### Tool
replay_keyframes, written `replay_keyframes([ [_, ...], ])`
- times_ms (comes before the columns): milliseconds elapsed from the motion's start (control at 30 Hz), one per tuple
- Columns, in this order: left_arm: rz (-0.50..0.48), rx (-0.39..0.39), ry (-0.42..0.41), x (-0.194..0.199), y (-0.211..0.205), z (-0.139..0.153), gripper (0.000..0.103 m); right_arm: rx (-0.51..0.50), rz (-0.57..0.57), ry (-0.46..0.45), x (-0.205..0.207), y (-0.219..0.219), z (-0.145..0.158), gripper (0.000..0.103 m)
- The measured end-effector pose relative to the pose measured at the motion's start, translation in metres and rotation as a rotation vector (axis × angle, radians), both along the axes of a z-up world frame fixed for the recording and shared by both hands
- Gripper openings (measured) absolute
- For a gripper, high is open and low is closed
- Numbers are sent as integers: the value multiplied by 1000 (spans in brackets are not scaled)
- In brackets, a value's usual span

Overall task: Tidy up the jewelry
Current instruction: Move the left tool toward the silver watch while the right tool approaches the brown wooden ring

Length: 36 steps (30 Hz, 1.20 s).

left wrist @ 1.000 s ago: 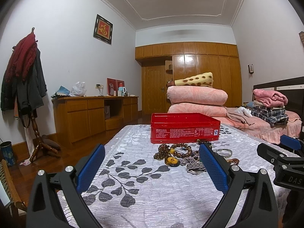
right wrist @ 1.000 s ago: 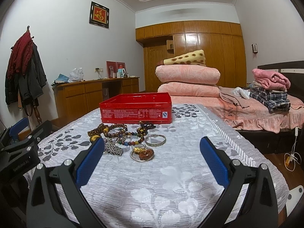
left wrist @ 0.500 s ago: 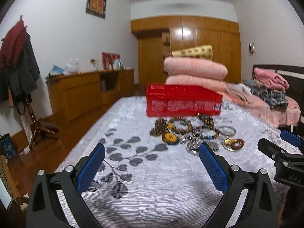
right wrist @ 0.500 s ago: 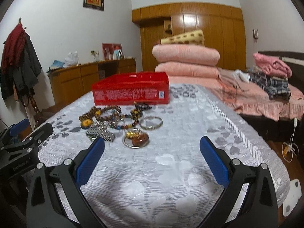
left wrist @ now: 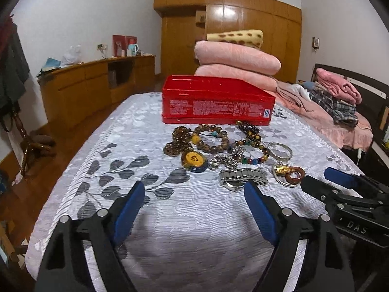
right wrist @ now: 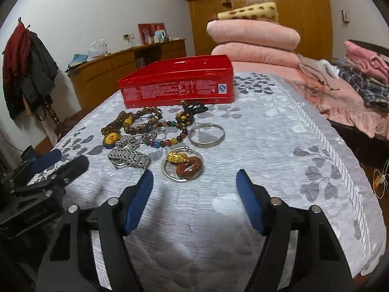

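Note:
A pile of jewelry lies on the grey leaf-patterned tablecloth (left wrist: 170,219) in front of an open red tin (left wrist: 216,102): bead bracelets (left wrist: 211,138), a yellow pendant (left wrist: 194,160), a metal watch (left wrist: 243,178), a silver bangle (right wrist: 206,133) and a ring with gold and red charms (right wrist: 183,164). My left gripper (left wrist: 194,206) is open and empty, just short of the watch. My right gripper (right wrist: 194,194) is open and empty, just short of the charm ring. The tin also shows in the right wrist view (right wrist: 177,85).
Folded pink quilts (left wrist: 235,58) are stacked behind the tin. A bed with folded clothes (left wrist: 338,97) is on the right, a wooden sideboard (left wrist: 92,85) on the left. The right gripper's body (left wrist: 352,204) shows at the right of the left wrist view.
Both grippers have moved forward and tilted down toward the jewelry pile, which now looks larger and nearer. Both stay open and empty.

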<state>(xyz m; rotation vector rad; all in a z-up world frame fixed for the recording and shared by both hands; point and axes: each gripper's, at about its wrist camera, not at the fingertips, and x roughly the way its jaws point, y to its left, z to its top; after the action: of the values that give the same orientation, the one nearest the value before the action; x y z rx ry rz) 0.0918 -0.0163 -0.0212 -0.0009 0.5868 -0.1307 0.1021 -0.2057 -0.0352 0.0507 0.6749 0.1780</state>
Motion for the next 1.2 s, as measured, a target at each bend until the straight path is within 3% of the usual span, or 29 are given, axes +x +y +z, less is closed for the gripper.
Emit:
replay_keyframes([
  [200,-19,-8,61,16,-4,-1,74,8,40,40,14,1,5,48],
  [400,-47,2,88,29,-13,1,72,12,73,84,28,6,4,39],
  [633,-71,-11,153,42,-23,-6,70,0,90,124,39,10,-2,37],
  [800,-77,-30,186,50,-25,-10,70,2,97,152,47,9,-5,28],
  [1100,-100,-90,237,63,-26,-12,66,9,109,173,56,9,-6,28],
  [1167,-113,-97,238,64,-28,-12,62,10,108,170,56,9,-6,27],
  [1200,-123,-101,238,64,-28,-12,54,12,106,168,56,8,-6,27],
])
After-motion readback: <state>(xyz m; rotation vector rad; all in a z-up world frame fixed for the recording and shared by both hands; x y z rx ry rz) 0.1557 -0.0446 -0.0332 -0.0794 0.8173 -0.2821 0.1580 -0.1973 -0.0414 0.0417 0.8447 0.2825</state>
